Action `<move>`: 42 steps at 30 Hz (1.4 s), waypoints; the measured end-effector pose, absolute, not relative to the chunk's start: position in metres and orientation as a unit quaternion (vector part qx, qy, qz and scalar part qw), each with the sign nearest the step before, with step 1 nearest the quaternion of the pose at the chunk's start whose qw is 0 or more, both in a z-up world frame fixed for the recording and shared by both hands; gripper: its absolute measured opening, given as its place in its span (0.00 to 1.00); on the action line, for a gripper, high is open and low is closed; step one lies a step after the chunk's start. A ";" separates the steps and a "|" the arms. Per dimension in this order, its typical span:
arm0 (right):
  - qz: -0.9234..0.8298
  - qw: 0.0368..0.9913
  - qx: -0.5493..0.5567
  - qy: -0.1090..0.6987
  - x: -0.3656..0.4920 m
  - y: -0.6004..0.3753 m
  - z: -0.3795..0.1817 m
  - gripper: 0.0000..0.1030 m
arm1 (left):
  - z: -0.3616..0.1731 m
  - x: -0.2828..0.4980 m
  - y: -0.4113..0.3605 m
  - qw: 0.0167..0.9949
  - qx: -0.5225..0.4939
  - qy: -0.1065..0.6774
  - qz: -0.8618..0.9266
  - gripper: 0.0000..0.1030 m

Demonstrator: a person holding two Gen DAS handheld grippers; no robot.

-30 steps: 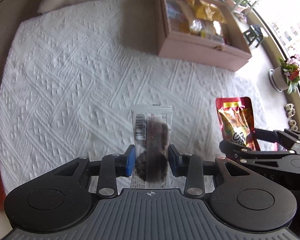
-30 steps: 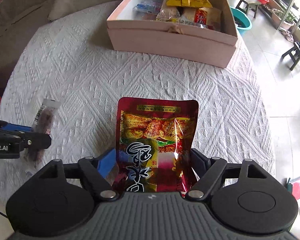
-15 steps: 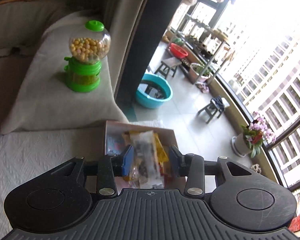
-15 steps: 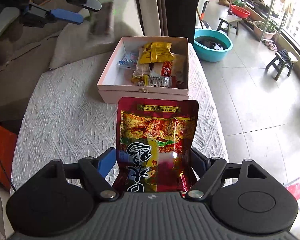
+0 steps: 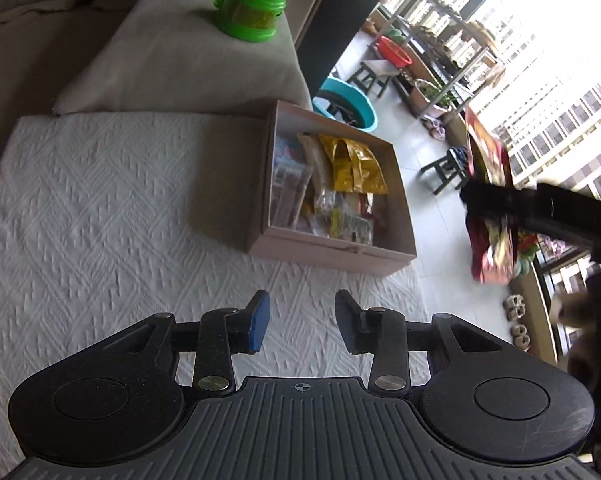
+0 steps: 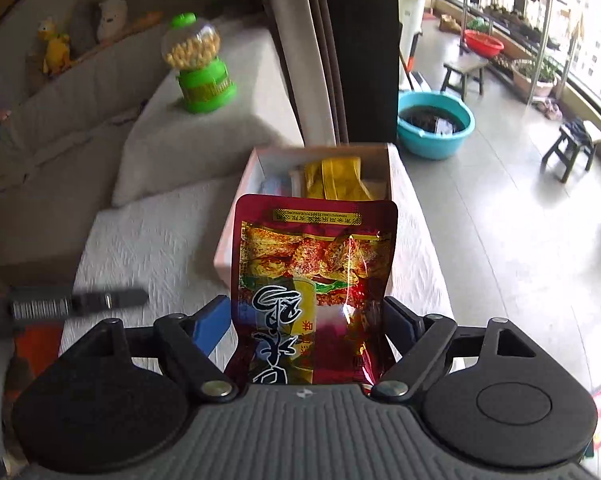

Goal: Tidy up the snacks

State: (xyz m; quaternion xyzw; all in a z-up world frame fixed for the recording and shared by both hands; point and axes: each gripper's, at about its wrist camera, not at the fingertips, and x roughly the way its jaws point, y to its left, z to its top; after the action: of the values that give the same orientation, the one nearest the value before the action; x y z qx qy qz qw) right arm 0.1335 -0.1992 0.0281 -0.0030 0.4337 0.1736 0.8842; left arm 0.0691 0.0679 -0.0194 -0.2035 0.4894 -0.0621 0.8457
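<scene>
A pink box (image 5: 332, 252) of snack packets stands on the white textured cloth (image 5: 100, 220). A clear packet with a dark snack (image 5: 290, 194) lies in its left part. My left gripper (image 5: 300, 300) hovers short of the box, open with nothing between its fingers, jaws closing. My right gripper (image 6: 306, 308) holds a red pouch (image 6: 316, 264) upright in the air in front of the box (image 6: 228, 248). Its jaws are opening, with the pads still at the pouch's lower edges. In the left wrist view the pouch (image 5: 488, 208) is blurred at the right.
A green candy dispenser (image 6: 198, 68) stands on a sofa cushion (image 5: 180, 60) behind the table. Right of the box the table ends and the floor drops away, with a teal basin (image 6: 434, 124) and stools. The left gripper's finger (image 6: 100, 300) blurs across the left.
The left gripper carried the dark snack packet up to the box and let it go; its jaws now hold nothing. The right gripper rose with the red pouch and moved toward the box.
</scene>
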 end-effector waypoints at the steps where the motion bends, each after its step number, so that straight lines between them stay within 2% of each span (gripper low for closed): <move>1: 0.169 0.889 -0.002 0.425 0.148 -0.192 0.036 0.89 | -0.018 0.068 0.065 0.846 -0.197 0.490 -0.066 0.30; 3: 0.164 0.892 0.011 0.422 0.175 -0.183 0.045 0.89 | -0.014 0.065 0.059 0.849 -0.185 0.490 -0.072 0.20; 8: 0.176 0.877 0.049 0.445 0.198 -0.189 0.041 0.89 | -0.009 0.061 0.048 0.859 -0.142 0.485 -0.081 0.18; 10: 0.165 0.878 0.042 0.448 0.191 -0.192 0.033 0.89 | -0.008 0.060 0.046 0.860 -0.137 0.485 -0.081 0.14; 22: 0.125 0.849 -0.008 0.513 0.092 -0.208 0.008 0.89 | 0.009 0.060 0.021 0.848 -0.123 0.507 -0.091 0.14; 28: 0.120 0.843 -0.001 0.525 0.082 -0.216 0.009 0.89 | 0.010 0.058 0.005 0.848 -0.080 0.520 -0.059 0.14; 42: 0.126 0.834 -0.009 0.537 0.077 -0.215 0.005 0.89 | 0.010 0.048 0.004 0.841 -0.095 0.529 -0.055 0.14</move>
State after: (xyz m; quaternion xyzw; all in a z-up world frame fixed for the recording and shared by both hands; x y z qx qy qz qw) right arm 0.0773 -0.2148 0.0053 -0.0086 0.5369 0.1263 0.8341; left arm 0.0482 0.0045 0.0100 -0.0955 0.5294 -0.0551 0.8412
